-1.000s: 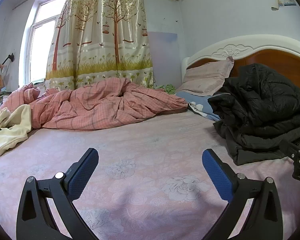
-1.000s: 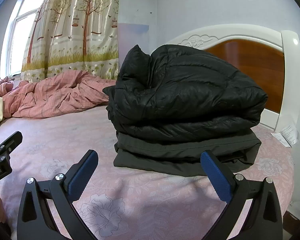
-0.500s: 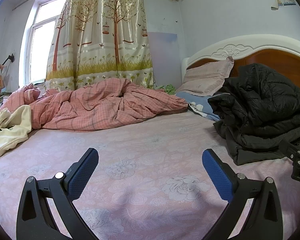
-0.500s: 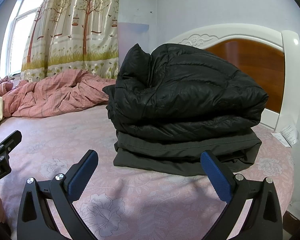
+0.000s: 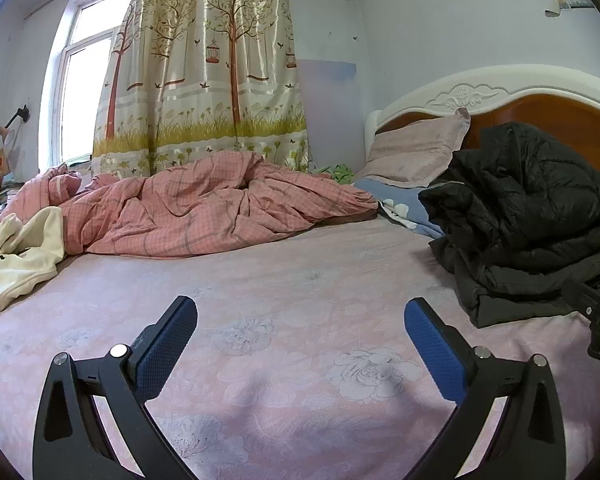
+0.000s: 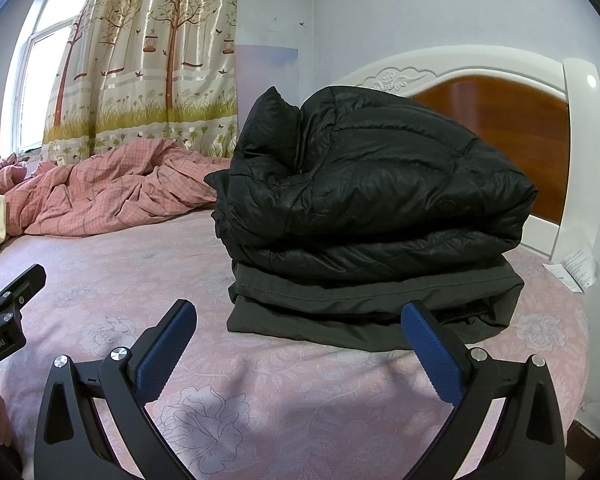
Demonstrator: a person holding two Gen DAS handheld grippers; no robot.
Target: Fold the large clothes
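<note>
Folded black jacket [image 6: 372, 216] stacked on the bed [image 6: 300, 392], both grippers empty.

In the right wrist view the jacket fills the centre, its long side running left to right, folded edges facing the camera; which end is the collar I cannot tell. The right gripper [image 6: 300, 344] and left gripper [image 5: 300, 340] hover with jaws spread wide. Bare sheet lies lower left; a pink quilt [image 5: 204, 208] bounds the far side.

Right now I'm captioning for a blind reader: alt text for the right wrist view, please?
A folded black puffer jacket sits on dark folded clothes on a pink floral bedsheet, just beyond the open, empty right tongs. Behind lie a rumpled pink checked quilt and tree-print curtain.
</note>
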